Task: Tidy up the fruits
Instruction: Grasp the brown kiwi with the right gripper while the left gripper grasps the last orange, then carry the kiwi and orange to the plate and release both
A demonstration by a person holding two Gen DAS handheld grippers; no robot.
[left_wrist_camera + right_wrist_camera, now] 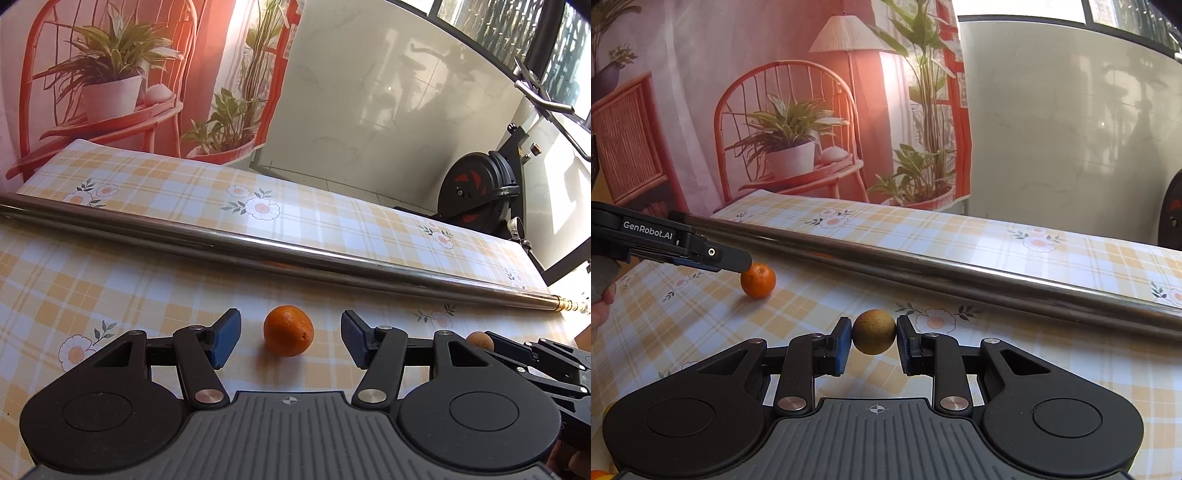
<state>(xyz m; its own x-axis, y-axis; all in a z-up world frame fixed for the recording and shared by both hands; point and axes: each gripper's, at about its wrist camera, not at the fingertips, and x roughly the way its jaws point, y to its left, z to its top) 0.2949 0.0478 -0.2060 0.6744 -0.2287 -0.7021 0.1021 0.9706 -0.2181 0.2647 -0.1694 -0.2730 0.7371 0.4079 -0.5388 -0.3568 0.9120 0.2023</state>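
Brown round fruit (874, 331) sits centre frame, clamped between your right gripper (872, 341) pads; a smooth sphere, so it may squirt out if you tilt fast. Left gripper (290, 338) stands apart around the orange (288, 330), not touching; closing off-centre could roll it toward the steel pole (295, 258) above. Tablecloth (1034, 350) at right is open room.

Sunlight falls across the tabletop (155, 273), spread with an orange-checked flowered cloth. A steel pole (280, 254) lies across it. Behind hangs a printed backdrop (775, 110) of chair and potted plants, beside a white tiled wall (388, 110); an exercise bike (476, 192) stands right.
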